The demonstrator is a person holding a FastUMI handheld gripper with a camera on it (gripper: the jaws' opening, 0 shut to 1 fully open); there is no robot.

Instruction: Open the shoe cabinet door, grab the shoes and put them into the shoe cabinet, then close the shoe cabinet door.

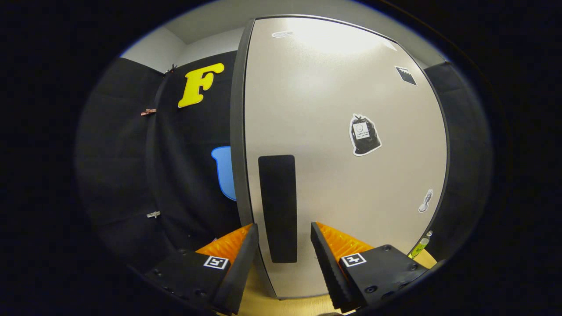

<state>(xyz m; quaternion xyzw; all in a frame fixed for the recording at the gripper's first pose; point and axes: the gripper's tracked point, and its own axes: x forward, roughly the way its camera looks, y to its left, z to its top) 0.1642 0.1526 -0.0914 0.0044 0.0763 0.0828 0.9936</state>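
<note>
Your gripper (283,237) is spread before the closed shoe cabinet door (342,109), its dark handle strip (277,206) between the fingers; the panel looks rigid and smooth, so grip that strip.

A small yellow-green bottle (420,248) is standing on the pale wooden surface (281,305), off to the right beyond the fingers.
</note>
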